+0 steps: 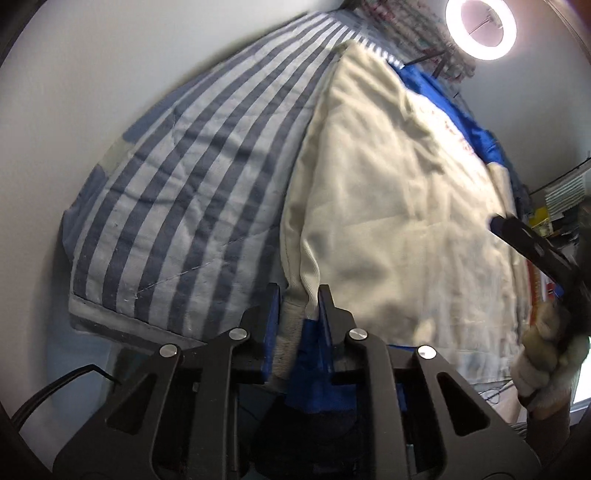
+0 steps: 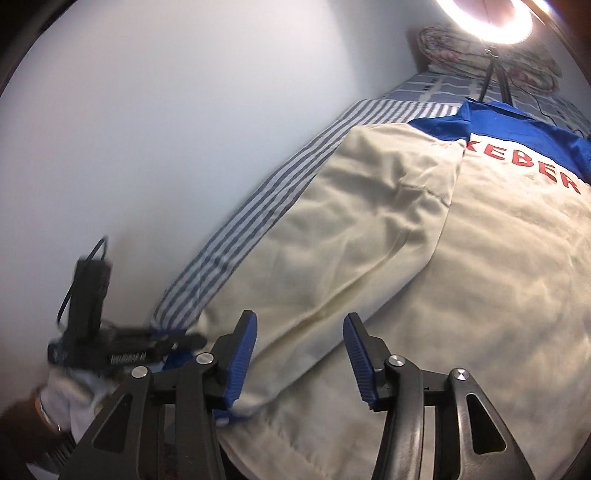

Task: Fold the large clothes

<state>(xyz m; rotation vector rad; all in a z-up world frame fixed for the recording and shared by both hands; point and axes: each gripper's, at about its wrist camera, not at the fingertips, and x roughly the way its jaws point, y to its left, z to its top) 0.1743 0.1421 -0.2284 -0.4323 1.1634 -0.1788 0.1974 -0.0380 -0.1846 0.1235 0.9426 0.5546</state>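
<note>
A large cream jacket (image 2: 424, 266) with a blue collar and red lettering lies spread across a bed (image 1: 177, 177) covered in a grey-and-white striped sheet, set against a pale wall (image 2: 166, 110), with one sleeve (image 2: 332, 236) folded in over the body. The left gripper (image 1: 297, 314) has its jaws closed down on the ribbed cuff (image 1: 293, 325) at the sleeve's end, cream rib and a fold of blue cloth pinched between the blue pads. The right gripper (image 2: 300, 350) hangs just above the sleeve's lower part with its jaws wide apart and nothing between them. The jacket looks like soft woven cloth of some weight: it creases and sags readily, so it should drape rather than hold a shape, and a single pinch will likely drag the rest behind it. The ribbed cuff and the seamed edges appear the firmest places to grip, thick enough not to slip from the pads; the plain middle of the sleeve would probably bunch. No box, basket or other container shows in either view. A lit ring lamp (image 1: 480, 27) stands at the bed's far end beside a bundle of patterned bedding (image 2: 491, 59).
</note>
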